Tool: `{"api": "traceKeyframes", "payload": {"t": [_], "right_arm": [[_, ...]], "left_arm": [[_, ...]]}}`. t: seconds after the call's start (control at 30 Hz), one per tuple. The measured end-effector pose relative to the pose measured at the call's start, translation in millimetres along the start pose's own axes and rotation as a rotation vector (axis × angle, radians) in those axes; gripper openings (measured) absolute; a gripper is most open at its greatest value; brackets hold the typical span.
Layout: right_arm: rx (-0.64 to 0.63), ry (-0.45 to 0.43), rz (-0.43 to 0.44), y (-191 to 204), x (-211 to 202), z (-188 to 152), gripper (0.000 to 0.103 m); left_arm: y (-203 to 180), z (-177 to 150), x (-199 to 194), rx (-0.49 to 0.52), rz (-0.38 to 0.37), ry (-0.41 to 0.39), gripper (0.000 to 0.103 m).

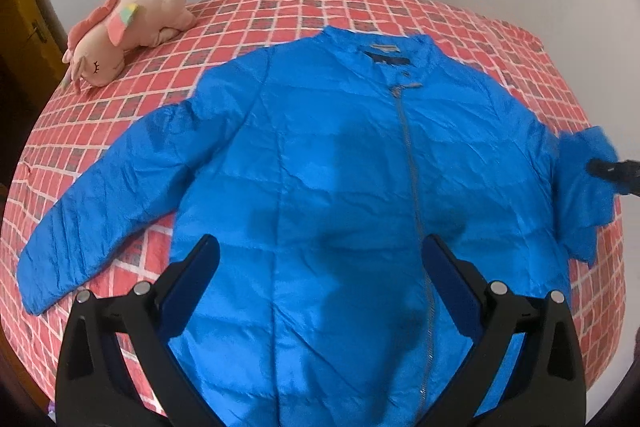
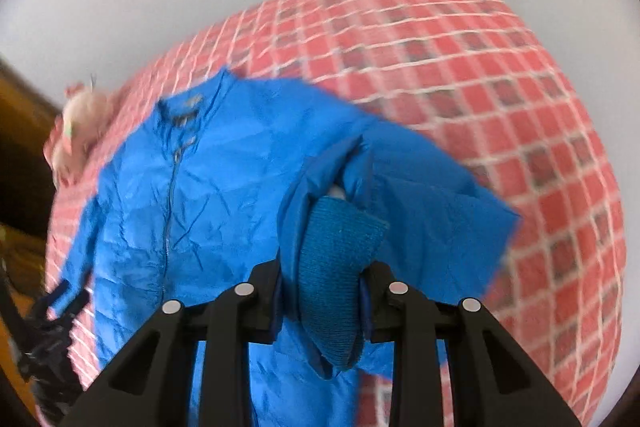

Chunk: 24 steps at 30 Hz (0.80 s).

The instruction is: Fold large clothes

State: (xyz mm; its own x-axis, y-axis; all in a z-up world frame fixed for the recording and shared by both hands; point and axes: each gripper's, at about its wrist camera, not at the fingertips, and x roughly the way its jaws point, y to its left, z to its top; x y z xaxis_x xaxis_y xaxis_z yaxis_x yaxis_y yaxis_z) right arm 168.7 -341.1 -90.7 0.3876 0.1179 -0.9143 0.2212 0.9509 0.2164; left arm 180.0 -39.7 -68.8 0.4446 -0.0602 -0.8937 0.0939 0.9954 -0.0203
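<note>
Looking from the left side, we see a pink plush toy (image 1: 128, 27) lying at the far left corner of the bed (image 1: 360, 7), well apart from our work. Next comes the blue jacket (image 1: 320, 147), spread flat on the red checked bed cover, zipped up, with its collar at the far side. Its left sleeve (image 1: 92, 203) lies straight out toward the left edge of the bed, and we think it waits there for its own fold.

Our left claw (image 1: 320, 283) hangs over the near part of the jacket. Its jaws are wide, with nothing between them.

Going right, our right claw (image 2: 322, 291) has its jaws narrow, pinching the knit cuff (image 2: 340, 267) of the right sleeve (image 2: 420, 195). The sleeve is lifted and bunched above the bed. We think we hold it by the cuff so the whole sleeve can swing over the jacket's chest.

The right of the bed has lots of bare cover. The jacket's middle is flat and open, so the sleeve has room to land there. The picture from the right claw is blurry.
</note>
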Motion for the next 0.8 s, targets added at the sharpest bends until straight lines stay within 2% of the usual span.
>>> {"api": "traceKeyframes", "payload": {"t": [0.13, 0.17, 0.2, 0.23, 0.27, 0.3, 0.33, 0.4, 0.5, 0.63, 0.73, 0.8], "right_arm": [[-0.057, 0.056, 0.046, 28, 33, 6, 0.031], [-0.069, 0.07, 0.115, 33, 39, 6, 0.034], [-0.065, 0.07, 0.192, 34, 40, 7, 0.044], [-0.053, 0.065, 0.327, 32, 38, 5, 0.049], [-0.042, 0.075, 0.442, 28, 35, 2, 0.05], [-0.038, 0.078, 0.48, 27, 33, 0, 0.05], [-0.041, 0.068, 0.483, 23, 27, -3, 0.05], [-0.065, 0.046, 0.433, 14, 15, -12, 0.05], [-0.06, 0.014, 0.329, -11, -1, -29, 0.05], [-0.006, -0.018, 0.209, -51, -15, -49, 0.05], [0.065, -0.038, 0.17, -83, -22, -63, 0.05], [0.116, -0.047, 0.169, -101, -27, -70, 0.05]], "left_arm": [[8, 8, 12, -0.019, -0.005, 0.014, 0.1], [8, 10, 14, -0.02, -0.008, 0.019, 0.1], [7, 13, 17, -0.021, -0.016, 0.025, 0.1], [7, 14, 19, -0.022, -0.023, 0.029, 0.1], [5, 17, 20, -0.024, -0.03, 0.035, 0.1], [4, 19, 22, -0.025, -0.034, 0.038, 0.1], [-1, 22, 23, -0.021, -0.047, 0.042, 0.099], [-10, 25, 23, -0.01, -0.079, 0.043, 0.099], [-37, 31, 31, 0.021, -0.165, 0.07, 0.099], [-76, 36, 53, 0.058, -0.228, 0.114, 0.099], [-108, 41, 77, 0.097, -0.267, 0.157, 0.099], [-129, 42, 96, 0.118, -0.286, 0.195, 0.086]]}}
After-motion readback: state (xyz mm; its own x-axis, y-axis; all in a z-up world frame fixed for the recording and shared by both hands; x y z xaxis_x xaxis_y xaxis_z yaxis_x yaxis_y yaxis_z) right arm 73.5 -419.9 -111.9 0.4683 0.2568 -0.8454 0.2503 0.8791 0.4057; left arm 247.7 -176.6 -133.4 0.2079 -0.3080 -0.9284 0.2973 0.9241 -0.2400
